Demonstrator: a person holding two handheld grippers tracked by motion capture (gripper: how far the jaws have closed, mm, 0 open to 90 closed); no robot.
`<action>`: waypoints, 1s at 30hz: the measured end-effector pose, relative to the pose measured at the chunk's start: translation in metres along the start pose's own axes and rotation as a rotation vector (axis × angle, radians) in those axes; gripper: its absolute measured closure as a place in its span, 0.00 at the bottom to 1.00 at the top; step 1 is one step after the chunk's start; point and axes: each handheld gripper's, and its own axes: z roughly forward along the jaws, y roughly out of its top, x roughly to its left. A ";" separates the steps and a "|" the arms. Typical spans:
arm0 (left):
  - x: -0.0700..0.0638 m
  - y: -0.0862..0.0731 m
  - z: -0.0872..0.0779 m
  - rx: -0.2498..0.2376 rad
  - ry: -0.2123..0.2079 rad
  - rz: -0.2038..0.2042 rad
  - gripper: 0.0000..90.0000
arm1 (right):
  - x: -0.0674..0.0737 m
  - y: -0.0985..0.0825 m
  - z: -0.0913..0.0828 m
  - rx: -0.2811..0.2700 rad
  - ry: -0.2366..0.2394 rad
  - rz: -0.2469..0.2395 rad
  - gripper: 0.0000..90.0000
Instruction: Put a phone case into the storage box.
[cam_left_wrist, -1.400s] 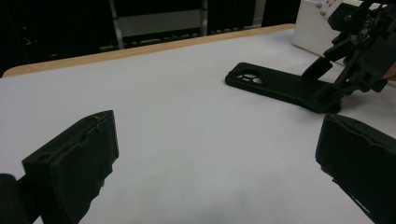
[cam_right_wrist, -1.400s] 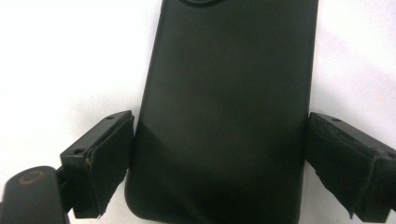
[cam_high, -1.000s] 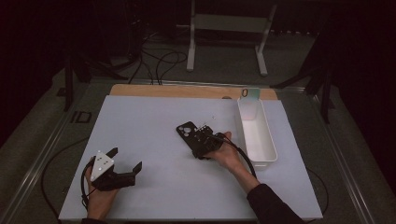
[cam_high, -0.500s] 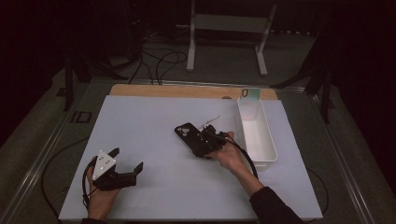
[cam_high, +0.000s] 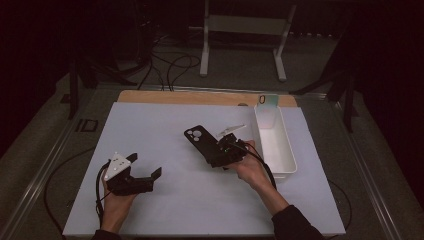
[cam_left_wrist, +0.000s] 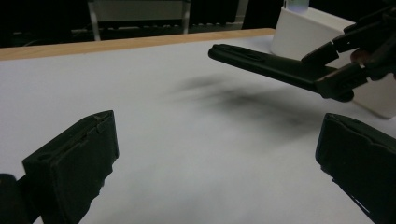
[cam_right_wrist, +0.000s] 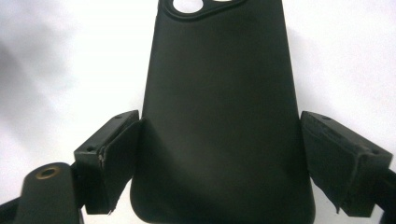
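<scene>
— Your left gripper (cam_high: 148, 172) is a black body with a grey three-cornered plate on top, just behind the jaws; pale round dots mark that plate.

— And the jaws themselves?

— Two thick black blocks, matte, squared at the tips with slightly chipped edges; one pad (cam_left_wrist: 77, 161) shows a shallow groove along its top. A black cable loops from the rear of the tool, below your hand.

— What of your right gripper (cam_high: 216, 150)?

— Black too, with a pale plate above its body. Its pads (cam_right_wrist: 119, 151) sit on angular black brackets with small screw holes, and a brass-ringed hole lies beside the near bracket. A black cable trails behind it along your dark sleeve (cam_high: 292, 225).
</scene>
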 end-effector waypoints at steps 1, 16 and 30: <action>0.000 0.000 0.000 0.000 0.000 0.000 0.00 | 0.002 0.000 -0.003 -0.010 0.004 -0.004 0.17; -0.017 0.032 0.039 0.105 -0.122 -0.001 0.00 | 0.029 0.007 -0.019 -0.134 0.007 -0.113 0.17; -0.029 0.050 0.061 0.078 -0.176 -0.082 0.17 | 0.047 0.009 -0.026 -0.229 0.045 -0.165 0.17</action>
